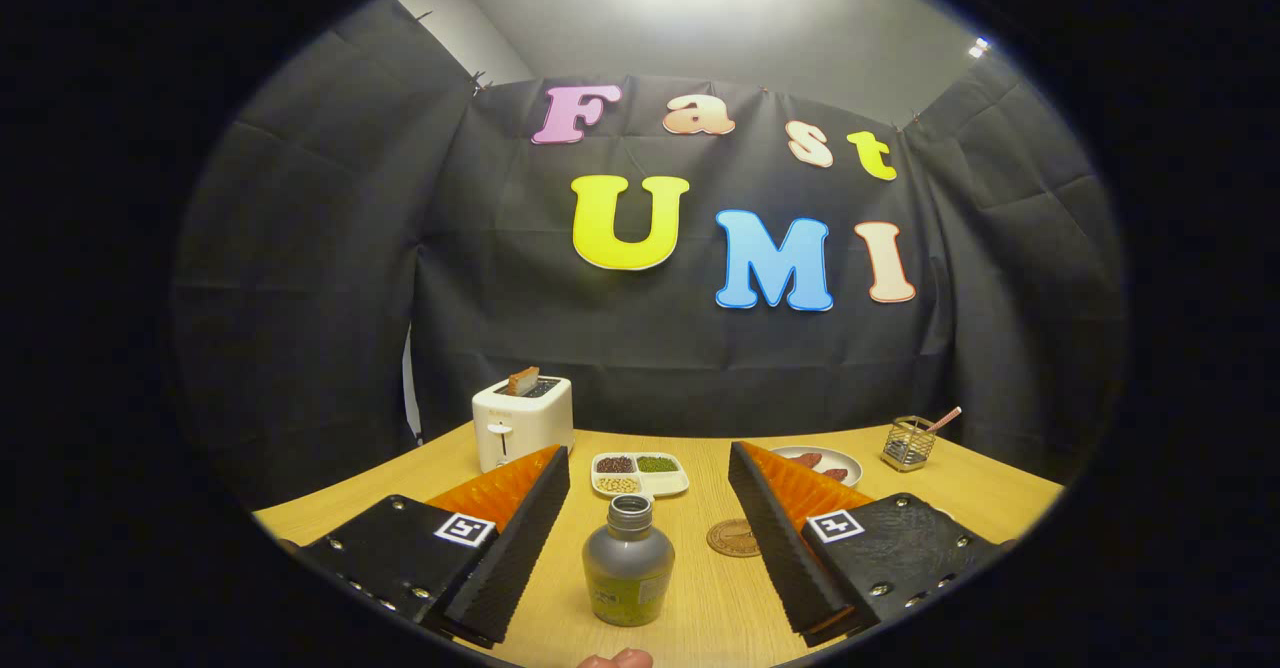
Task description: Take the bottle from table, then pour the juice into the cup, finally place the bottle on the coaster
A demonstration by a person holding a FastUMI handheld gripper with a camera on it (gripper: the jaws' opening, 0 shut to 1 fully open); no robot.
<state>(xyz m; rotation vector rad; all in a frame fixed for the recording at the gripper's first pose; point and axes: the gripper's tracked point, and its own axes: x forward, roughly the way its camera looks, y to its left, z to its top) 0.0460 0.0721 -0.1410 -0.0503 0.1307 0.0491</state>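
Note:
A small bottle (628,563) with dark yellowish juice and an uncapped silver neck stands upright on the wooden table (700,588), between my two fingers. My gripper (648,473) is open, its fingers wide apart on either side of the bottle and touching nothing. A round brown coaster (733,537) lies flat on the table just right of the bottle, close to my right finger (775,538). The bottle sits nearer my left finger (520,543). A fingertip of a person's hand (615,660) shows just behind the bottle, at the near table edge.
A white toaster (522,421) with a slice of toast stands beyond the left finger. A divided white dish (640,474) of beans sits beyond the bottle. A plate (822,463) with sausages and a wire holder (908,443) with a stick are at the far right.

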